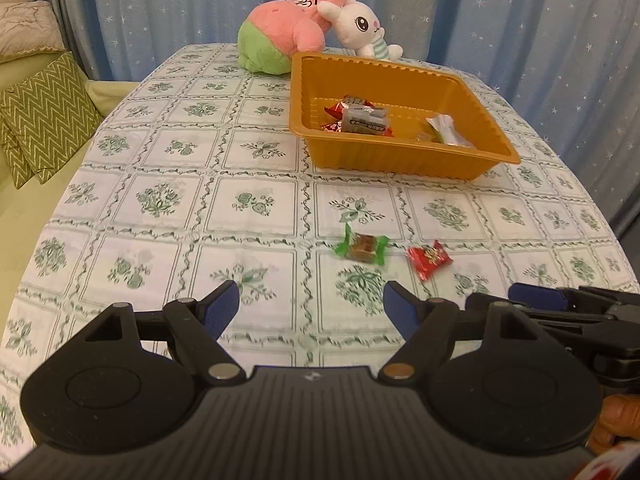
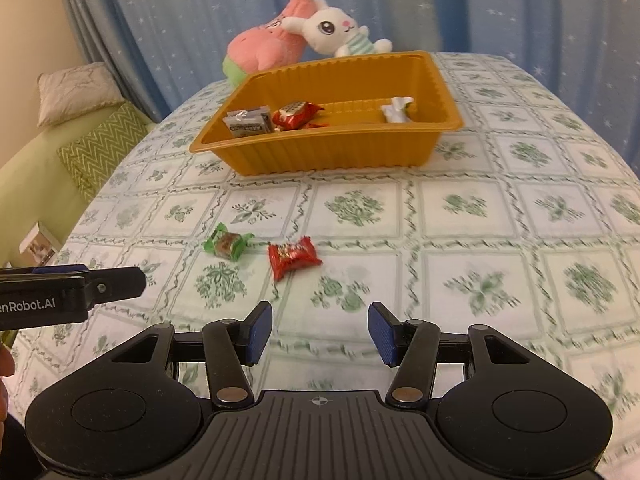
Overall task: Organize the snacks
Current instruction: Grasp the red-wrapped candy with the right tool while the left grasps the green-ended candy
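An orange tray stands on the table and holds several wrapped snacks, among them a grey packet and a red one. A green-wrapped candy and a red-wrapped snack lie on the cloth in front of the tray. My left gripper is open and empty, short of the green candy. My right gripper is open and empty, short of the red snack. The right gripper shows at the left wrist view's right edge; the left gripper shows at the right wrist view's left edge.
A pink-green plush and a white bunny plush lie behind the tray. The table has a green floral cloth. A sofa with zigzag cushions stands to the left. Blue starred curtains hang behind.
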